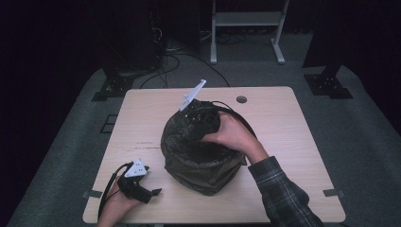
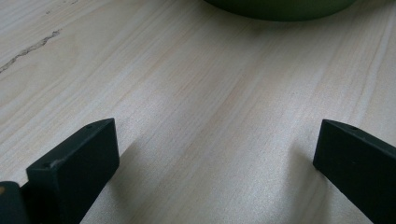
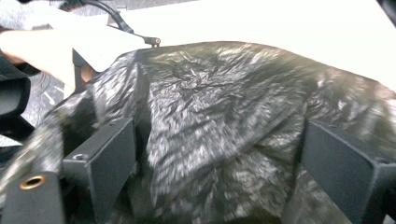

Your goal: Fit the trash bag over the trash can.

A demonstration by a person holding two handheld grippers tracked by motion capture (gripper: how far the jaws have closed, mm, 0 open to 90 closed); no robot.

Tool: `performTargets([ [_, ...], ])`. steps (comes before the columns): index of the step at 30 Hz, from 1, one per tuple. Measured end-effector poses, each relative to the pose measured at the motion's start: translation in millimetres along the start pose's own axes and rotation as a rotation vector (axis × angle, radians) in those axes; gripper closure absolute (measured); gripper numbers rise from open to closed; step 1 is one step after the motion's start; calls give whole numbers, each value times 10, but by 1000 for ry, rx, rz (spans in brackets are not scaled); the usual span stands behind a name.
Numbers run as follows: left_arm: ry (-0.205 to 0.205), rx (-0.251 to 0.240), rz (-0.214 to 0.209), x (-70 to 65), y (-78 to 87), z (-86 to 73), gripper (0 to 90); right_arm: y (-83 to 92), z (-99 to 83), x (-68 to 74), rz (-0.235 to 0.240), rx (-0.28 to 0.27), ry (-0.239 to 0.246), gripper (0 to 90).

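A round olive bin (image 1: 201,177) lined with a crinkled black bag (image 1: 189,142) stands mid-table. A hand (image 1: 231,135) holds my right gripper (image 1: 198,119) over the bin's far rim, tipped down into the bag, its grey plate (image 1: 193,94) sticking up. In the right gripper view its jaws (image 3: 219,128) stand wide apart, with the bag (image 3: 224,107) spread between and behind them and no pad pressing on it. My left gripper (image 1: 152,195) rests on the table at the front left. It points at the bin base (image 2: 280,7) and is open (image 2: 215,149) over bare wood.
The light wooden table (image 1: 142,118) has a dark scratch (image 1: 146,145) left of the bin and a cable hole (image 1: 241,99) at the back. A white metal stand (image 1: 246,19) and cables sit on the floor beyond. The plaid sleeve (image 1: 279,189) crosses the front right.
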State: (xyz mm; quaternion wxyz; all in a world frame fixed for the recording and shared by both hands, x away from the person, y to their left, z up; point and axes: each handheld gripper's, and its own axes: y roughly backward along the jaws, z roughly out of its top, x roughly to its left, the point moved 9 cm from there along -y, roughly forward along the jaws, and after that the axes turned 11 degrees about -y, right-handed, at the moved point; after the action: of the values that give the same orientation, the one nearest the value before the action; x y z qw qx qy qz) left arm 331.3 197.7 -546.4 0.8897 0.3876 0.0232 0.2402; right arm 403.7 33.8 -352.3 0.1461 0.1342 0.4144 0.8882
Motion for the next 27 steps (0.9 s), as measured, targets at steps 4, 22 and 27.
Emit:
performTargets([
  [4,0,0,-1,-1,0,0,0,-196,-2,7,2,49,3,97],
  [22,-3,-1,-4,-6,0,1,0,-609,-189,-18,-30,217,4,93],
  [27,-3,-1,-4,-6,-1,1,0,-461,-101,-11,-35,156,10,93],
])
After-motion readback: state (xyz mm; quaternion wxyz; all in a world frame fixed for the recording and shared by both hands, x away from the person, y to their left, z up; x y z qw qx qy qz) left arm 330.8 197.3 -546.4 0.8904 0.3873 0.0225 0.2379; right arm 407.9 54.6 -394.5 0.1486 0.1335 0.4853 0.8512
